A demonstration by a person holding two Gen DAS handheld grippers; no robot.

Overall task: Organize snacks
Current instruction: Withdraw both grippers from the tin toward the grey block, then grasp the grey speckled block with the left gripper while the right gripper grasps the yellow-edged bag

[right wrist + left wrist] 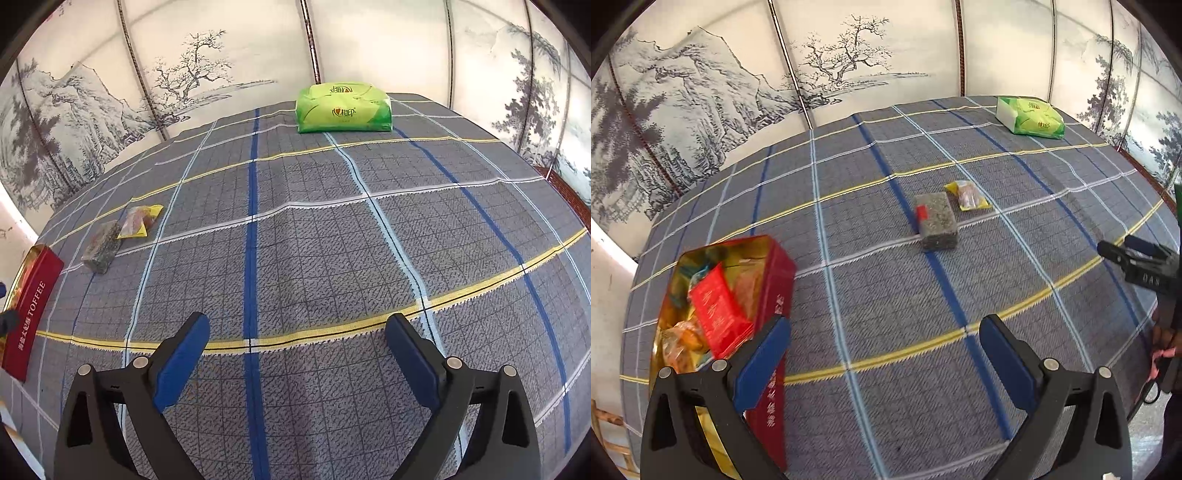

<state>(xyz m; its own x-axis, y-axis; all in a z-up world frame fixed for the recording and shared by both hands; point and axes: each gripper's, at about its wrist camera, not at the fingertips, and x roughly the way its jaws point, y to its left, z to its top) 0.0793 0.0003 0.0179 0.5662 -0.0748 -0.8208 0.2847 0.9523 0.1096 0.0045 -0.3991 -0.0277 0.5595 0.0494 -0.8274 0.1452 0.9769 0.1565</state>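
A red toffee tin [775, 280] stands open at the left, holding several wrapped snacks, among them a red packet [718, 310]. A grey speckled snack block [936, 221] and a yellow snack packet [967, 195] lie side by side mid-table. My left gripper [884, 354] is open and empty, just right of the tin and well short of the block. My right gripper [297, 350] is open and empty over bare cloth; the tin [31, 310], block [101, 245] and packet [140, 221] lie far to its left. The right gripper also shows at the left wrist view's right edge [1137, 262].
A green tissue pack [1030, 116] sits at the table's far edge, also in the right wrist view [343, 107]. The table has a grey plaid cloth [314, 240]. Painted screen panels [738, 81] stand close behind the table. A wooden chair part [605, 421] shows low left.
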